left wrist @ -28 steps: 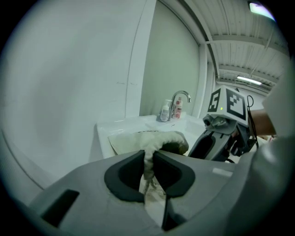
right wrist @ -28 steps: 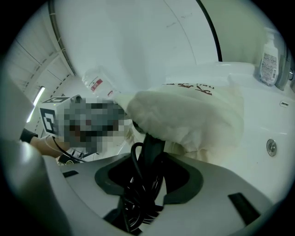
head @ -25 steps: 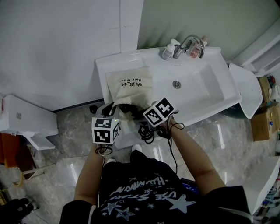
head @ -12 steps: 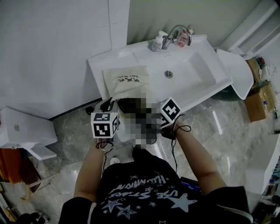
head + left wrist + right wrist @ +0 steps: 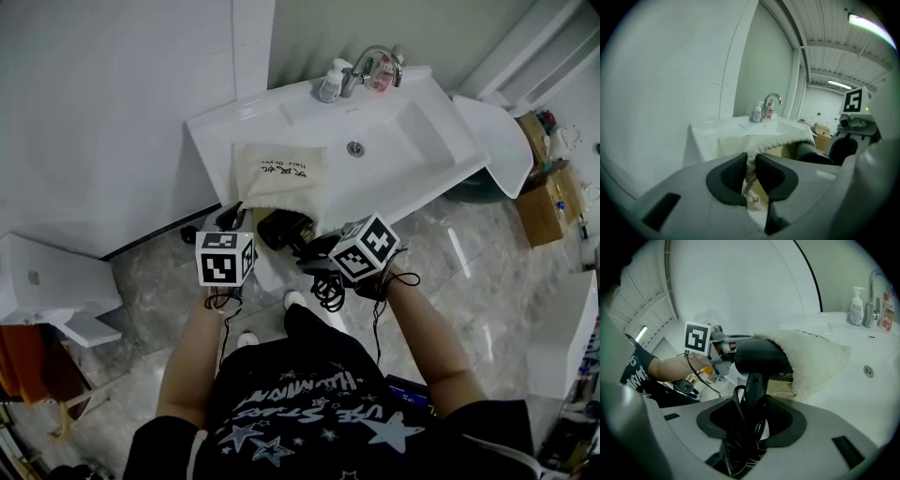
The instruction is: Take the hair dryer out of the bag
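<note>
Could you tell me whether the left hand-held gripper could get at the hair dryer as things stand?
Probably not: the left hand-held gripper is shut on the rim of the bag, and the right hand-held gripper clamps the handle of the hair dryer.

White basin [image 5: 217,131] with a cloth bag [image 5: 281,176] lying on it, seen from above.
The basin stands against a pale wall, over a grey marbled floor [image 5: 141,291]; the cream bag, with dark print on it, lies flat on the left ledge, just beside the bowl, its open end at the front edge; a round drain [image 5: 355,148] sits in the bowl; at the back rim a chrome tap [image 5: 367,58] stands between a white pump bottle [image 5: 330,82] on its left and a pink bottle [image 5: 382,73] on its right.
</note>
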`<move>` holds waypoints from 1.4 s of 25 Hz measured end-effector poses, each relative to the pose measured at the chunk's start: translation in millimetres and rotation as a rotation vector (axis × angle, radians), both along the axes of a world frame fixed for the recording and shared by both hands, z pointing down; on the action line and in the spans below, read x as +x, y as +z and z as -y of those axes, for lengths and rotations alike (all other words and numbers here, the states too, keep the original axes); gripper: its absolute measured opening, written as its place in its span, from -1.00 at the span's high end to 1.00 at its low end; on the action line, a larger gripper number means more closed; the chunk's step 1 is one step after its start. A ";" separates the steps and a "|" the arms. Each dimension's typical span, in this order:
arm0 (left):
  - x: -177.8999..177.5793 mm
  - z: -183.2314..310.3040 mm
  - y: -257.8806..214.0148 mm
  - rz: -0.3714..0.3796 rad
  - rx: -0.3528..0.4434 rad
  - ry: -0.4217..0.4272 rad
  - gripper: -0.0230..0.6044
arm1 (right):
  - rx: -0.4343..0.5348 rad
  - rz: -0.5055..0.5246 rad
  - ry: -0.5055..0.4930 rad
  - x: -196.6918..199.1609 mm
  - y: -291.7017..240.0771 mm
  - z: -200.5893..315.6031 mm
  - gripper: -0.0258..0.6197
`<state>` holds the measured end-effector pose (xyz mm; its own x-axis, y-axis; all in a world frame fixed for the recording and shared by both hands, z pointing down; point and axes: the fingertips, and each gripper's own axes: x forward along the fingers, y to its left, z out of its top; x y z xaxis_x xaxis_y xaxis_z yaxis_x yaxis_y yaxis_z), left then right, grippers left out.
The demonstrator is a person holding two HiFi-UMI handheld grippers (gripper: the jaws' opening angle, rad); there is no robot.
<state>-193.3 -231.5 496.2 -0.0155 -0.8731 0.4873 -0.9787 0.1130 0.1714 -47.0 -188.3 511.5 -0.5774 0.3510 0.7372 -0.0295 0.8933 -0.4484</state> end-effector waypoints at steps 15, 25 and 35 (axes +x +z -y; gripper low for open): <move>1.0 -11.2 -3.3 -0.017 0.029 -0.025 0.76 | -0.101 0.052 0.076 21.3 -5.9 -57.8 0.36; 27.4 -30.6 0.2 -0.031 0.041 0.131 0.75 | -0.130 0.122 0.142 27.8 -24.1 -95.6 0.36; 46.4 -74.2 2.0 -0.006 0.057 0.302 0.33 | -0.133 0.228 0.300 33.6 -43.5 -139.1 0.36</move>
<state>-146.9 -157.4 498.1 0.2516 -0.8637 0.4366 -0.9655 -0.1929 0.1748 -13.4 -49.2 468.0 -0.8121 0.2259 0.5380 -0.1664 0.7940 -0.5847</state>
